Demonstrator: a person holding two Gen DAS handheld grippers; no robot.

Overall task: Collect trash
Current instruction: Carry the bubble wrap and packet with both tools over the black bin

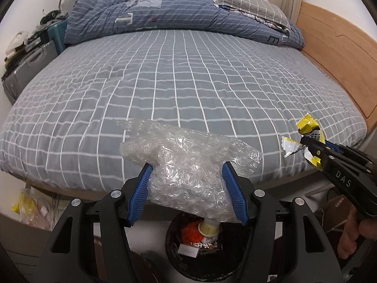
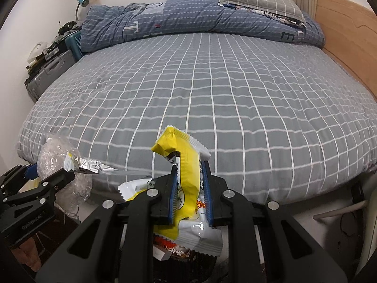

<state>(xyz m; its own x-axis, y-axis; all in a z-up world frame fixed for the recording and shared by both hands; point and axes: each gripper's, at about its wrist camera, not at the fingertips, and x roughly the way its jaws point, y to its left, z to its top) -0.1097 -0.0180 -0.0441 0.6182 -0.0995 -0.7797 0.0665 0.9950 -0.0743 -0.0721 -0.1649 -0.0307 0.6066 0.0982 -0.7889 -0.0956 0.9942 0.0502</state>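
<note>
Left tongs [image 1: 188, 188] were clenched on a wad of bubble wrap [image 1: 188, 165], blue pads pressed into its sides, the wad bulging out ahead toward 12 o'clock over the bed [image 1: 188, 82] edge. Right tongs [image 2: 189, 188] were clenched on a yellow-and-white wrapper [image 2: 186, 165], its long axis running upright between the pads, top curling toward 11 o'clock, tail hanging below. Key relation: the bin [image 1: 188, 268] sat directly under the left tongs at 6 o'clock, dark rim open, a paper cup [image 1: 208, 228] and red packaging already inside; the bubble wrap's lower end hung just above that cup. In the right wrist view the bin showed only as a dark patch beneath the wrapper's tail, mostly blocked by the tongs' frame, so whether the wrapper was squarely over the opening could not be told. Judged from this, the left hand was the better placed for a drop; the right looked close beside it, at 3 o'clock of the left. A second torn foil piece stuck out sideways from the right tongs; how firmly it was held was unclear. Bin depth and floor clutter around it were hard to make out.
</note>
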